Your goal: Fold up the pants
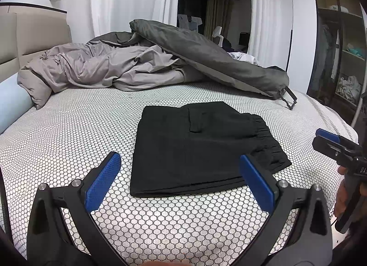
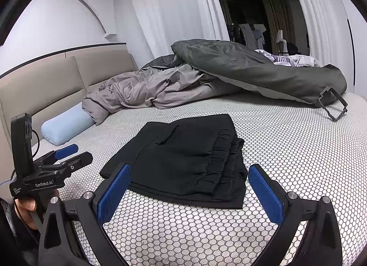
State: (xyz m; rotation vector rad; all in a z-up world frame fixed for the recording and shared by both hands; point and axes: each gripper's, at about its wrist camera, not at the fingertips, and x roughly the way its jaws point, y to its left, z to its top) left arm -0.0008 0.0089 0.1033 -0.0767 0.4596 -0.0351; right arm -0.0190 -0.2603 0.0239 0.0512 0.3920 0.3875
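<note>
The black pants (image 1: 197, 149) lie folded into a compact stack on the honeycomb-patterned bed sheet (image 1: 68, 133), a flap pocket on top and the elastic waistband at the right. They also show in the right wrist view (image 2: 183, 160). My left gripper (image 1: 180, 162) is open and empty, just short of the stack's near edge. My right gripper (image 2: 189, 172) is open and empty, hovering at the waistband end. Each gripper shows in the other's view: the right one (image 1: 328, 138) and the left one (image 2: 73, 153).
A rumpled grey duvet (image 1: 110, 66) and a dark grey sleeping bag (image 1: 213, 59) lie across the far side of the bed. A light blue pillow (image 2: 66, 126) rests by the beige headboard (image 2: 45, 87). A glass-fronted wardrobe (image 1: 339, 48) stands at right.
</note>
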